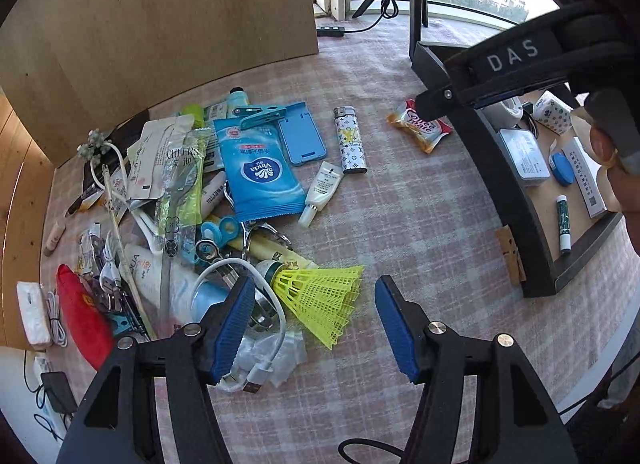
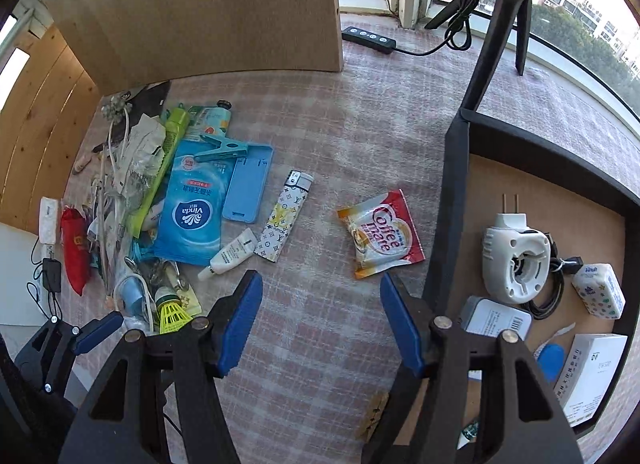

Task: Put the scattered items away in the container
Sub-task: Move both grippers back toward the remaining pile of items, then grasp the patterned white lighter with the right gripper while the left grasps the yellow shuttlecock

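**Both grippers wide, pile waiting**

Right here, closest in, the left gripper hangs with its blue pads spread wide and nothing between them, and just ahead lies the yellow shuttlecock at the near edge of the scattered pile. It looks feather-light, with a springy mesh skirt that would crush under a hard squeeze, so the firm cork end is probably the place to pinch. The right gripper is equally wide and empty, hovering over bare cloth beside the container, a dark-framed tray at the right already holding several things.

A little farther out sits the sachet, clearly printed "Coffee mate": light, crinkly, likely slippery, best taken across a sealed edge. Beyond it, the monogrammed lighter looks rigid and easy to grip across its narrow sides. Farther still, the soft blue tissue pack reads "Vinda".
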{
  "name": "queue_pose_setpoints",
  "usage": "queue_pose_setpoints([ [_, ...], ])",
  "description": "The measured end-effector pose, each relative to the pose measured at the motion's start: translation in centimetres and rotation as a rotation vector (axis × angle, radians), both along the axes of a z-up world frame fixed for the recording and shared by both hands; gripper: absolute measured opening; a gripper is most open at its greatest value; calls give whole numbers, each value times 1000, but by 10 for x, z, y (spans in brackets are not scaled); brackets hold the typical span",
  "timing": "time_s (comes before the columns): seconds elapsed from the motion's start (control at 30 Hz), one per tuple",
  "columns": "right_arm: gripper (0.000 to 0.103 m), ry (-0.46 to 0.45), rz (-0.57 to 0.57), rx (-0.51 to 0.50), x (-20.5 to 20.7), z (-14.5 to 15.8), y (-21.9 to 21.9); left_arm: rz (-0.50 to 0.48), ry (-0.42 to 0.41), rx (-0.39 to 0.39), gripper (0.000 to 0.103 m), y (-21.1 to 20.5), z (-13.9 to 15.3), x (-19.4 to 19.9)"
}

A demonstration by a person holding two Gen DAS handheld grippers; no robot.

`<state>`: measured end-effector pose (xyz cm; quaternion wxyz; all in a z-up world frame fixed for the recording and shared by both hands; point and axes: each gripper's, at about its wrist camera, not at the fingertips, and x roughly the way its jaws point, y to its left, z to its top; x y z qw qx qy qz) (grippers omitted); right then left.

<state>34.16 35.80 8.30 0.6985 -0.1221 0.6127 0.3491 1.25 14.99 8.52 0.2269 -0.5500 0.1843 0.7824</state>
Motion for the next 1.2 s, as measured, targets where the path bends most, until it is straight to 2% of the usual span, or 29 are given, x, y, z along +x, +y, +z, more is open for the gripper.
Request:
queue_pose_setpoints([
  [0.27, 60, 81, -32, -27, 10, -34, 41, -77, -15, -41, 55, 17, -13, 1],
  [0.47, 60, 99, -53, -51, 12, -52, 51, -109, -37, -81, 47, 26, -28, -4],
  [0.67, 59, 86, -57, -70, 13, -58, 58, -125, -29, -120, 38, 29, -40, -6],
  [0.77, 53, 87, -65, -77, 15, -61, 59, -123, -28, -111, 34, 29, -39, -9],
  [0.83, 43, 99, -70, -81, 17, -64, 60, -117, -33, -93, 31, 27, -36, -12],
  [0.93, 42, 84, -73, -85, 20, -65, 61, -111, -30, -77, 27, 25, -33, -15],
  [1.0, 42, 74, -68, -91, 22, -64, 62, -111, -32, -69, 20, 26, -32, -17],
  [1.2, 44, 22, -32, -145, 15, -62, 76, -104, -36, -47, 17, 22, -29, -24],
])
